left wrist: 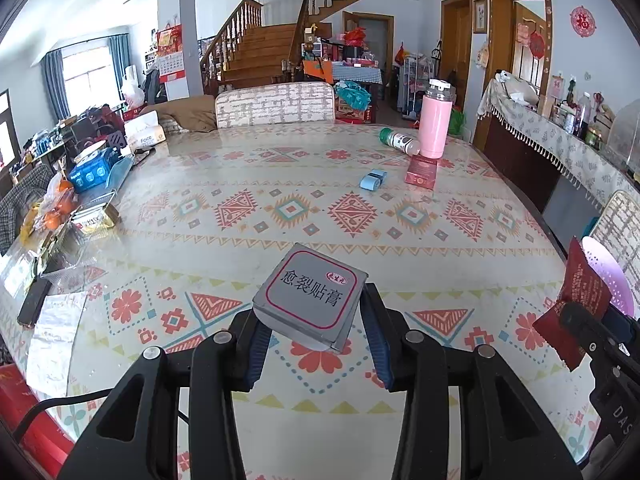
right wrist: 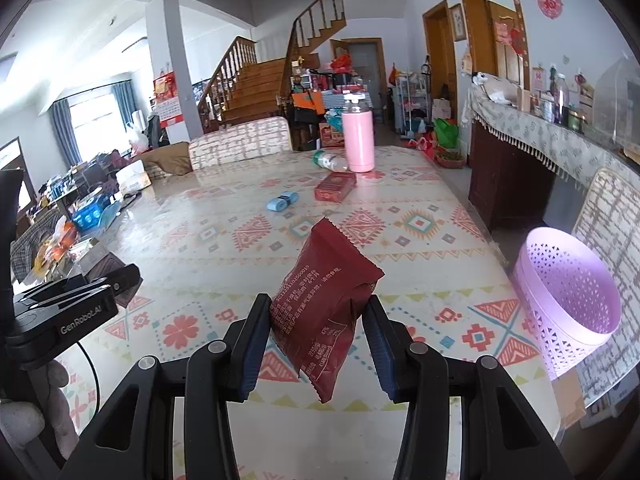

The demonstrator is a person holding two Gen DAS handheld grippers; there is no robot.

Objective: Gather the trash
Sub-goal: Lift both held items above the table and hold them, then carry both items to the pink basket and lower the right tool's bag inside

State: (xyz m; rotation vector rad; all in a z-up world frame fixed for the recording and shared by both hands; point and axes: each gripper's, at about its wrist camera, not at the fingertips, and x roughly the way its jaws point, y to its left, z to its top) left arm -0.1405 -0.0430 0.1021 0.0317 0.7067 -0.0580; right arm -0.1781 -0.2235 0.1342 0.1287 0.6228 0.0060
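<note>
Step in hand: transport of collected trash to the bin. The left gripper (left wrist: pixel 314 344) pinches a flat grey cardboard box with a red-bordered label (left wrist: pixel 311 297) between its blue pads, lifted clear of the patterned tablecloth (left wrist: pixel 320 208). The right gripper (right wrist: pixel 316 336) pinches a dark red foil snack wrapper (right wrist: pixel 326 300) by its lower half, also held above the table.

The next move calls for carrying both items rightwards past the table edge and over the mouth of the lilac perforated plastic basket (right wrist: pixel 576 304), then spreading the jaws to release; the wrapper is the nearer load.

View differences: the right wrist view shows the basket in full, standing just beside the table; the left wrist view shows only a sliver of it behind the wrapper. The grey box appears only in the left wrist view. A small blue packet (left wrist: pixel 371 179), a red carton (left wrist: pixel 421 171) and a lying bottle (left wrist: pixel 400 141) remain on the far side
</note>
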